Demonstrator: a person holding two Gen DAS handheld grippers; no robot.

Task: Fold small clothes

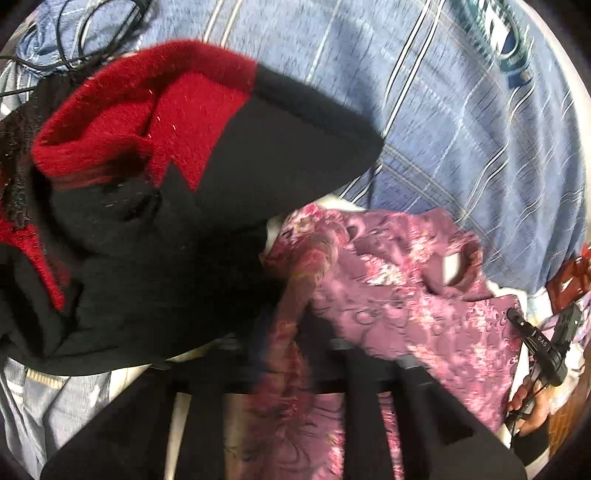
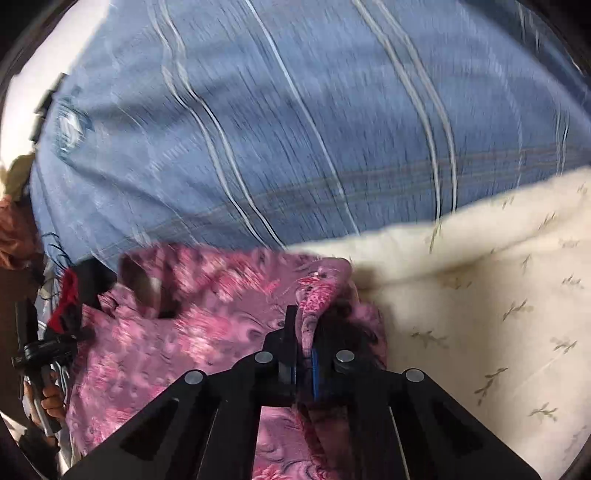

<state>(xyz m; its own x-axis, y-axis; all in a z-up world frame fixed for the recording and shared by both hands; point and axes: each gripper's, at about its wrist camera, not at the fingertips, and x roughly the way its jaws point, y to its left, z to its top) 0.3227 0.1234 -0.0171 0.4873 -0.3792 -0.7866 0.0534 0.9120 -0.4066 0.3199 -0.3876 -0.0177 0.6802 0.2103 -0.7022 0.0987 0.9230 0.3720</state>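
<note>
A small pink floral garment (image 1: 399,295) lies rumpled on the blue striped bedsheet (image 1: 443,129). My left gripper (image 1: 295,354) is shut on a fold of it at the near edge; the fingertips are blurred and partly covered by cloth. In the right wrist view my right gripper (image 2: 303,354) is shut on another bunched edge of the same pink garment (image 2: 192,332), which spreads to the left. My right gripper also shows at the right edge of the left wrist view (image 1: 543,343), held in a hand.
A red and black knitted garment (image 1: 155,177) lies heaped to the left, partly over the pink one. A cream blanket with a small leaf print (image 2: 480,314) lies to the right. Black cables (image 1: 92,33) lie at the far left. The blue striped sheet (image 2: 295,129) stretches beyond.
</note>
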